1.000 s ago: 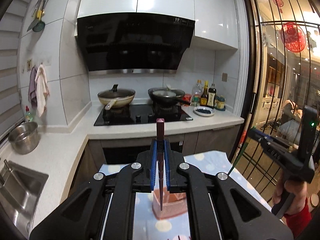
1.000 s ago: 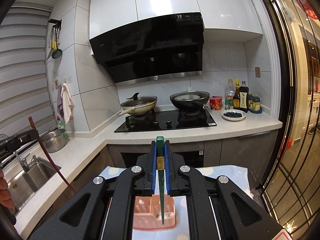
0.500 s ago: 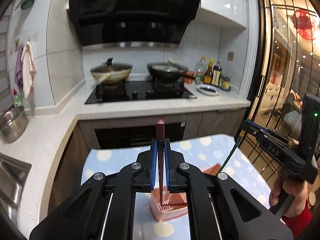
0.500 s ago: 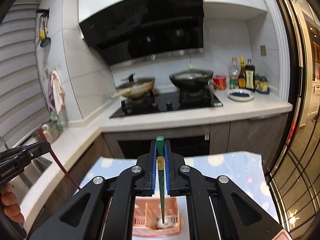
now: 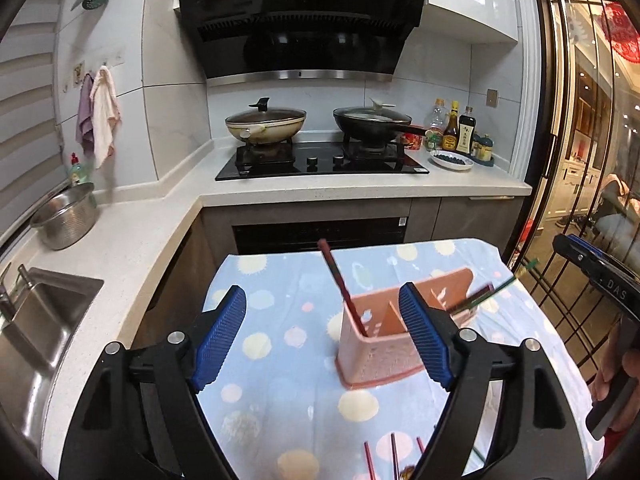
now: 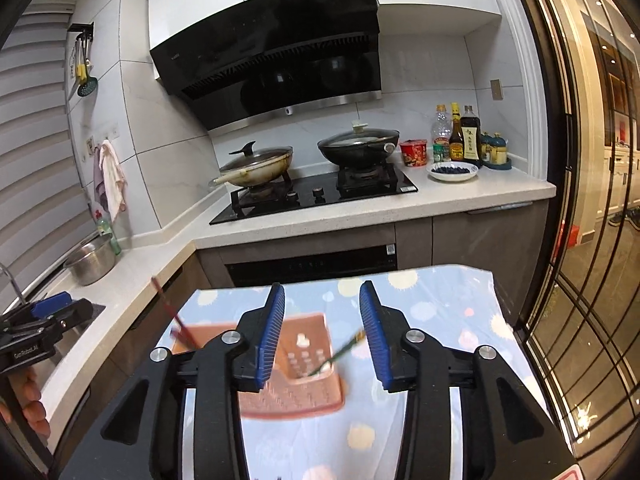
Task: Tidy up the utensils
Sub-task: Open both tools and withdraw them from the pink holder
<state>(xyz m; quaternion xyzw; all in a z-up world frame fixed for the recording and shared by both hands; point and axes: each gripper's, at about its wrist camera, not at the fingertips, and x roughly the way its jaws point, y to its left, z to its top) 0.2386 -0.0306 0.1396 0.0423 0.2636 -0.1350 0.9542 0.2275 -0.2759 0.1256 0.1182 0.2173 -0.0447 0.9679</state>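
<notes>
A pink utensil holder [image 5: 384, 340] stands on the blue dotted tablecloth [image 5: 280, 308]; it also shows in the right wrist view [image 6: 304, 364]. A dark red chopstick [image 5: 340, 284] leans in its left compartment, also seen in the right wrist view [image 6: 176, 316]. A green chopstick [image 5: 496, 290] leans in its right side, blurred, and shows in the right wrist view [image 6: 340, 354]. My left gripper [image 5: 322, 336] is open and empty above the holder. My right gripper [image 6: 322, 336] is open and empty above it.
Several loose red chopsticks [image 5: 392, 456] lie at the near edge of the cloth. Beyond the table are the counter [image 5: 360, 188], a stove with two pans [image 5: 320, 156], a steel bowl [image 5: 64, 216] and a sink [image 5: 36, 320]. A glass door [image 5: 580, 160] is at right.
Both grippers have opened. The red chopstick left the left gripper and the green one left the right gripper; both now lean in the pink holder. Both cameras tilted down.
</notes>
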